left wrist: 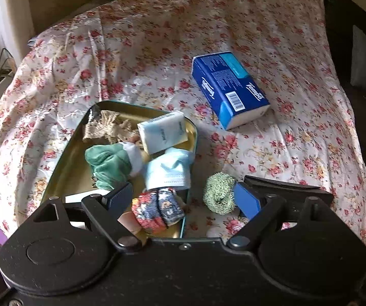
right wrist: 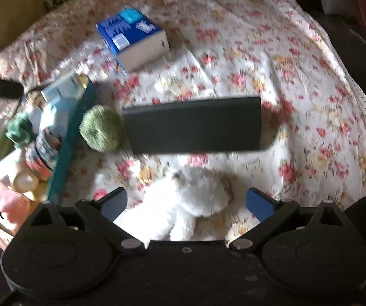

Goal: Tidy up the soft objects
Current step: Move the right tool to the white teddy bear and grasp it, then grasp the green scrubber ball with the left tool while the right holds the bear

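Matte black left tool (left wrist: pixel 183 199), round housings, silver pivot screws, blue fingertip pads (left wrist: pixel 246 200), right tool (right wrist: pixel 186 204) alike

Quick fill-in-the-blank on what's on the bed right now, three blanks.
1. The blue Tempo tissue pack lies ____ the teal-rimmed metal tin.
2. The green knitted ball rests on the floral ____.
3. The open right gripper hovers over a fluffy ____ plush toy.

Missing: outside; sheet; white
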The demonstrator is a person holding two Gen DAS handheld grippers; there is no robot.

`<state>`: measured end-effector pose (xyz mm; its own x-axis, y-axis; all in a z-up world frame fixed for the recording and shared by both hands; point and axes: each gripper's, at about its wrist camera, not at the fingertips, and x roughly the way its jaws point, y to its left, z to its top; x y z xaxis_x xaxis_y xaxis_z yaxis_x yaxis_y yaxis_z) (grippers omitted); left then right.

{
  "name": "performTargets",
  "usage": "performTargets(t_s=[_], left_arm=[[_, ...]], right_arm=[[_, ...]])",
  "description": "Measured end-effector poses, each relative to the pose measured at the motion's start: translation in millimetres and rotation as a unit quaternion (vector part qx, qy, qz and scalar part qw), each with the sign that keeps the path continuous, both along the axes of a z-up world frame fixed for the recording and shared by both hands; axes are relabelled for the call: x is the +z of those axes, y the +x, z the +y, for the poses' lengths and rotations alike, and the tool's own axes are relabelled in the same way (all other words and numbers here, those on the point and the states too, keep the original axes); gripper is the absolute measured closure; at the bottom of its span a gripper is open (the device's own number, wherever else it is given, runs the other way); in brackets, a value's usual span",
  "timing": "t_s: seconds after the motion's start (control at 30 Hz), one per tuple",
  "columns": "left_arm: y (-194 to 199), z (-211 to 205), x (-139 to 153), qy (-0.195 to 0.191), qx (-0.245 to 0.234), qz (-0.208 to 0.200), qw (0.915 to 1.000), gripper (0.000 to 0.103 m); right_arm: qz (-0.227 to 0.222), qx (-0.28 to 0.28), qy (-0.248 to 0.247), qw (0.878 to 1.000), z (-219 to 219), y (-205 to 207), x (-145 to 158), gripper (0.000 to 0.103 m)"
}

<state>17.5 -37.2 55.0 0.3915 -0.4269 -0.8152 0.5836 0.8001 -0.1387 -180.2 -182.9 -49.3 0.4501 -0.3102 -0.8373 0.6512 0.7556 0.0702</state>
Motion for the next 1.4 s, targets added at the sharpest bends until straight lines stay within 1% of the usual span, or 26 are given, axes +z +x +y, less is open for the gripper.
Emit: performTargets(t_s=[0.07,0.1,0.23,0.37,0.47,0.67,0.8,1.0,1.17,1.33,1.4], left_arm=[[-1,-3,-1,0.002,-0.002,0.001,1.0,0.02],[-1,-4,-2,0.003,-0.003,0.001,1.0,0.02],[-2,-10,-7,0.011,-0.007,0.004,0.9999,0.02],[-3,-18,-14,0.022,-0.013,0.009,0.9996,0.02],[-5,-26,-20,0.031,-0.02,0.01,0.9992,0.02],[-11,-46,-34,0.049,-0.038,0.019,0.9979,0.02],[-13,-59,-45,0.055,-0.039,0.029,0.9973,0.02],[-3,-69,-53,0.035,-0.005,0.065,0.9972,0.02],[5,-78,-61,0.044,0.022,0.065,0.9966,0.02],[16,-83,-74,0.047,0.047,0.096,0.9932,0.021],[19,-86,-78,0.049,0.054,0.1,0.9923,0.022]], right_arm=[[0.014,-0.005,0.001,1.0,-1,7,-11,0.012],[0.018,-0.007,0.004,1.0,-3,8,-15,0.014],[0.039,-0.009,0.007,0.999,-10,15,-29,0.027],[0.033,-0.001,0.019,0.999,-15,21,-34,0.045],[0.028,0.011,0.006,1.0,-15,23,-29,0.053],[0.0,0.02,-0.032,0.999,-26,13,-12,0.053],[-0.026,0.026,-0.018,0.999,-37,10,-5,0.053],[-0.038,0.047,-0.017,0.998,-34,13,-9,0.053],[-0.048,0.052,-0.014,0.997,-33,10,-10,0.053],[-0.049,0.044,0.002,0.998,-38,10,-13,0.053],[-0.05,0.045,0.003,0.998,-38,10,-14,0.053]])
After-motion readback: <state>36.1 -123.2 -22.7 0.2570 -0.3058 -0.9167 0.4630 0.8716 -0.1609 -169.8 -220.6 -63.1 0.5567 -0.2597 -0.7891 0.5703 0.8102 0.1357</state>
